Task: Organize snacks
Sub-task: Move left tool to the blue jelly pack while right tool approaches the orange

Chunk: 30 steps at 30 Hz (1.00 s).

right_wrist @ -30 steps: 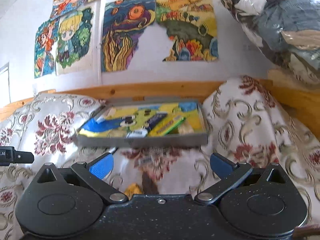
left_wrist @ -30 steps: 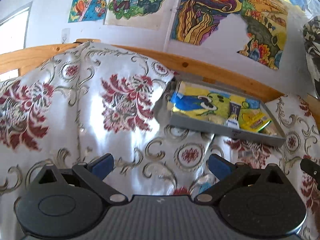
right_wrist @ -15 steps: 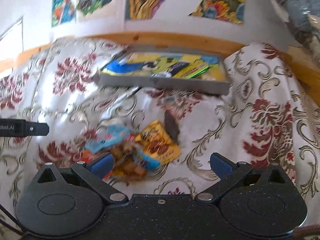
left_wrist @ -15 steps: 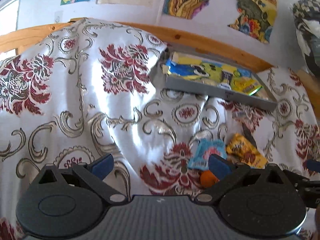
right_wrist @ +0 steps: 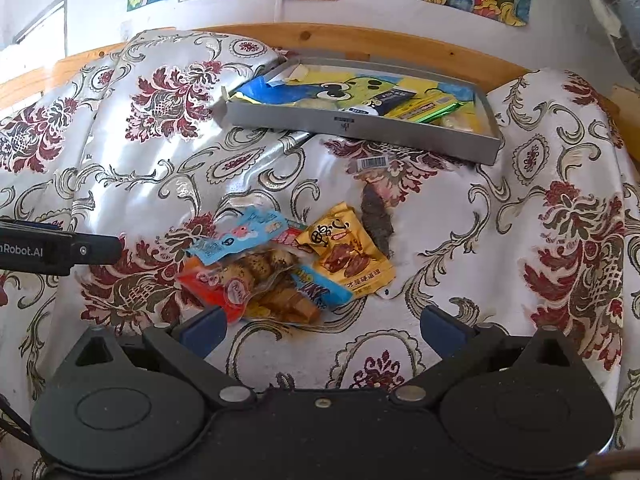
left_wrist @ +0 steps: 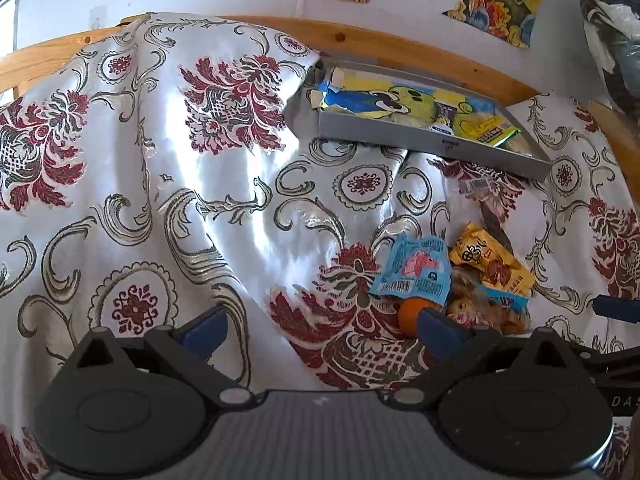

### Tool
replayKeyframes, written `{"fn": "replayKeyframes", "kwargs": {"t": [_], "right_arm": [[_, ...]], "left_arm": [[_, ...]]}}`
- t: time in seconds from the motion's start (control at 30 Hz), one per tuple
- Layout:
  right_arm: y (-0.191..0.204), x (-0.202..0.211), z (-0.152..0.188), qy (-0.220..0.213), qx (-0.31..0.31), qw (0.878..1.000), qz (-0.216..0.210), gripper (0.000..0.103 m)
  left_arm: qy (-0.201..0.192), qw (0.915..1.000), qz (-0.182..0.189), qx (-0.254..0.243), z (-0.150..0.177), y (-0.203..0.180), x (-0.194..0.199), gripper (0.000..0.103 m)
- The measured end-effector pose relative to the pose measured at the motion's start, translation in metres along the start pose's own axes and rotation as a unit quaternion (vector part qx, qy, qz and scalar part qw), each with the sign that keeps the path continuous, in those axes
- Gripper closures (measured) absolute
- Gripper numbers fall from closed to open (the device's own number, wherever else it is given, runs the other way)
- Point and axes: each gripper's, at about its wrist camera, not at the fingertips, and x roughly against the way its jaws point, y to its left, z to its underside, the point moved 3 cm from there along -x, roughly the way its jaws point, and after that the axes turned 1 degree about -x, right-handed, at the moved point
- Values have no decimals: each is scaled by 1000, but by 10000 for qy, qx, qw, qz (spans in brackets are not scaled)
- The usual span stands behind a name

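Right wrist view first: small heap of snack packets (right_wrist: 288,260) on the flowered cloth (right_wrist: 132,168), just ahead of the right gripper (right_wrist: 322,326). Yellow packet (right_wrist: 352,254) on the right of the heap, flat and mostly free; blue packet (right_wrist: 236,238) on the left, over a clear bag of brown pieces (right_wrist: 260,276) with a red end toward the left blue pad. Dark strip snack (right_wrist: 376,216) apart, between heap and grey tray (right_wrist: 360,128). Tray farther back against the wooden rail (right_wrist: 360,40), already with a few packets inside. Right fingers spread wide, holding nothing. Left gripper (left_wrist: 320,324) also wide and empty, off to the left of the heap over bare cloth, right pad close to an orange piece (left_wrist: 414,310). Judged as the approach to a first pick. Better to choose the yellow packet, because no other packet on top. Come down with one pad on each long side, pinch the crimped edge and not the filled middle, close slowly, lift straight. Soft wrinkled cloth below: risk to catch fabric together with the wrapper, so keep the tips a little above it. Slippery foil also, so firm hold before moving toward the tray.
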Motion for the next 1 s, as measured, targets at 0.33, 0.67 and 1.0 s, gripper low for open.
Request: {"fn": "replayKeyframes", "kwargs": {"t": [0.33, 0.67, 1.0], "right_arm": [[1, -3, -1, 63, 23, 10000, -45, 1], [4, -5, -1, 120, 51, 9997, -208, 1], [12, -6, -3, 61, 145, 9988, -458, 1]], "left_arm": [[53, 10000, 4, -35, 0, -2, -4, 1], [89, 9999, -23, -96, 1, -3, -7, 0], [77, 9996, 45, -261, -5, -9, -12, 1]]}}
